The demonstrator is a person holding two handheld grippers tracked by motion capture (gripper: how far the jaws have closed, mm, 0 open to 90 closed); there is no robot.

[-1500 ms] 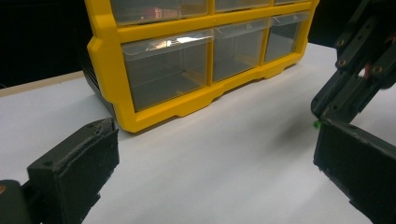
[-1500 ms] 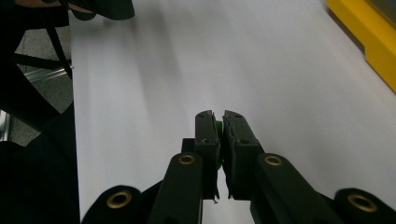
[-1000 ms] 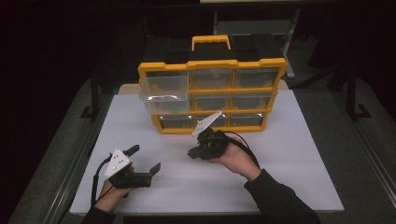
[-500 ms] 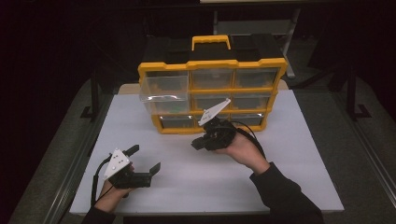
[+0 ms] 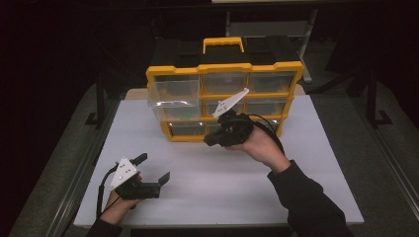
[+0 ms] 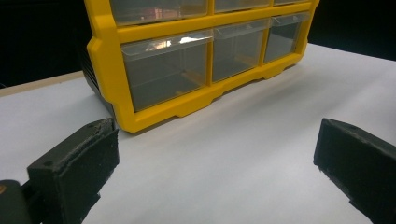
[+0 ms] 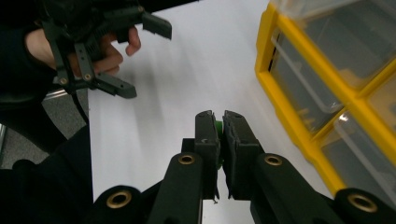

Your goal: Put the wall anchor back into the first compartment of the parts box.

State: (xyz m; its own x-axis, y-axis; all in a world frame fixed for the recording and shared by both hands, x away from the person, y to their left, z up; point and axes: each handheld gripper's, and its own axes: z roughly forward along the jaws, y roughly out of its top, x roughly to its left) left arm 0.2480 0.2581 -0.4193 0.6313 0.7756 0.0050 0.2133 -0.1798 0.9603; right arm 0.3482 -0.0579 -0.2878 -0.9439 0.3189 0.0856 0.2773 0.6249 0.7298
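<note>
Right gripper view: the right gripper [image 7: 219,126] is pinching a small green piece [image 7: 218,127], while the yellow drawer cabinet [image 7: 299,84] is sitting just beside it, along the white surface's far edge.

You're working in a dark room; nearly everything past the tabletop [image 5: 316,148] falls into black. The tabletop is a white, matte sheet, brightly lit from above, with a strip of bare pale wood [image 5: 134,93] showing at its far left corner. On either side you can see grey floor [image 5: 380,168], and a metal rail [image 5: 74,197] runs along the left edge. Dark upright posts [image 5: 100,98] stand at the left and right. Behind, a second grey table [image 5: 269,28] with metal legs sits dimly in the gloom.
</note>
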